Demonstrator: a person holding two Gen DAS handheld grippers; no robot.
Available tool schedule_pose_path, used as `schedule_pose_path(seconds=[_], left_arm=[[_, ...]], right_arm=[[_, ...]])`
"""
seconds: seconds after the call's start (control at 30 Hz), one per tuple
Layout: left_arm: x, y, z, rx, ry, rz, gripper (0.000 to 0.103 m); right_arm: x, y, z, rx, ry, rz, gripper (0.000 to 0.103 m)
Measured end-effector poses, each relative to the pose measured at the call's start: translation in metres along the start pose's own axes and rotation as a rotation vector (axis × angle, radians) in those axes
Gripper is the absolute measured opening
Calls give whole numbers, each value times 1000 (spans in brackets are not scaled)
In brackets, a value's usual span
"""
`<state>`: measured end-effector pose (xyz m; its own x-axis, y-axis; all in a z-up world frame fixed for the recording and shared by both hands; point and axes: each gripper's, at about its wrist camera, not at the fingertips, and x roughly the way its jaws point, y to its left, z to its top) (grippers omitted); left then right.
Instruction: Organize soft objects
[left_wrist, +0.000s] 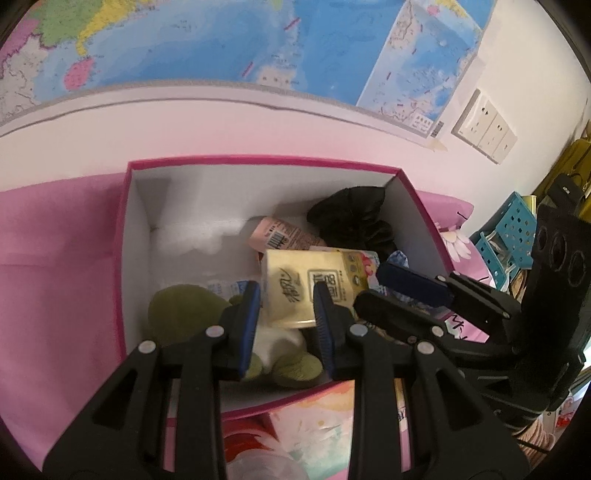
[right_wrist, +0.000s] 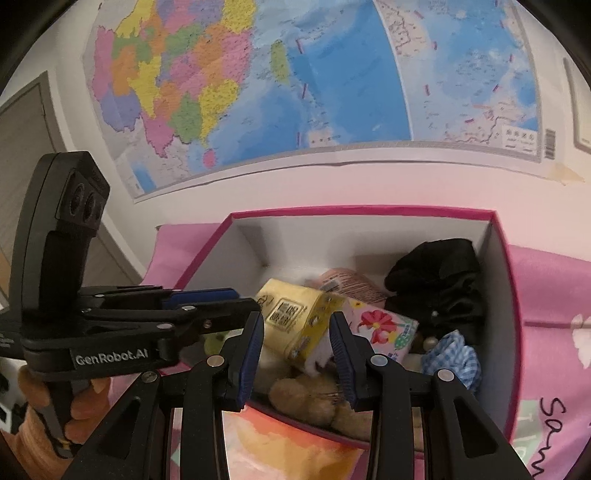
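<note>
A pink box (left_wrist: 125, 236) with white inside walls holds soft things: a yellow tissue pack (left_wrist: 306, 284), a green plush toy (left_wrist: 181, 314), a black cloth (left_wrist: 354, 218), a pink pack (left_wrist: 280, 236). In the right wrist view the box (right_wrist: 511, 295) also shows a floral tissue pack (right_wrist: 384, 325), a blue checked cloth (right_wrist: 452, 350) and a tan plush (right_wrist: 306, 398). My left gripper (left_wrist: 286, 321) is open over the box's near edge, its jaws either side of the yellow pack's (right_wrist: 295, 317) lower end. My right gripper (right_wrist: 297, 354) is open beside it, above the pack.
The box sits on a pink bed cover (left_wrist: 55, 280). A wall map (right_wrist: 295, 74) hangs behind it, with wall sockets (left_wrist: 484, 125) to the right. A blue perforated basket (left_wrist: 509, 229) stands at the far right. The two grippers are close together, side by side.
</note>
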<state>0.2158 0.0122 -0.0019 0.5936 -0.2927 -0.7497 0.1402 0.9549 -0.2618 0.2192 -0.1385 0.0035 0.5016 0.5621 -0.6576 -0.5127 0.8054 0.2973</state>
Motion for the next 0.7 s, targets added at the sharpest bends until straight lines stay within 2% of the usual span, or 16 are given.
schedule_pose_path(seconds=[0.07, 0.13, 0.2, 0.27, 0.3, 0.33, 0.4, 0.47, 0.5, 0.57, 0.7], left_arm=[[-5, 0, -3, 6, -20, 7, 32], [-14, -1, -8, 25, -59, 17, 40], [-26, -1, -16, 36, -103, 31, 56], [-40, -2, -27, 48, -155, 41, 59], [-49, -4, -34, 61, -182, 47, 64], [-56, -6, -41, 71, -207, 54, 68], [-70, -8, -55, 81, -256, 69, 91], [-84, -12, -73, 96, -311, 91, 97], [-88, -13, -78, 96, -326, 100, 101], [-96, -14, -95, 75, -354, 123, 103], [-94, -14, -120, 21, -324, 181, 103]], right_arm=[[-3, 0, -2, -4, -5, -11, 38], [-6, -1, -5, -9, -9, -13, 38], [-11, -2, -9, -12, -16, -30, 40], [-19, -1, -14, -17, -34, -35, 43], [-24, 0, -17, -23, -42, -40, 46], [-29, 2, -21, -32, -53, -47, 50], [-41, 7, -29, -65, -83, -61, 59], [-56, 15, -40, -101, -121, -86, 77], [-62, 20, -46, -117, -134, -98, 80], [-73, 28, -57, -146, -153, -119, 85], [-84, 38, -82, -158, -147, -137, 89]])
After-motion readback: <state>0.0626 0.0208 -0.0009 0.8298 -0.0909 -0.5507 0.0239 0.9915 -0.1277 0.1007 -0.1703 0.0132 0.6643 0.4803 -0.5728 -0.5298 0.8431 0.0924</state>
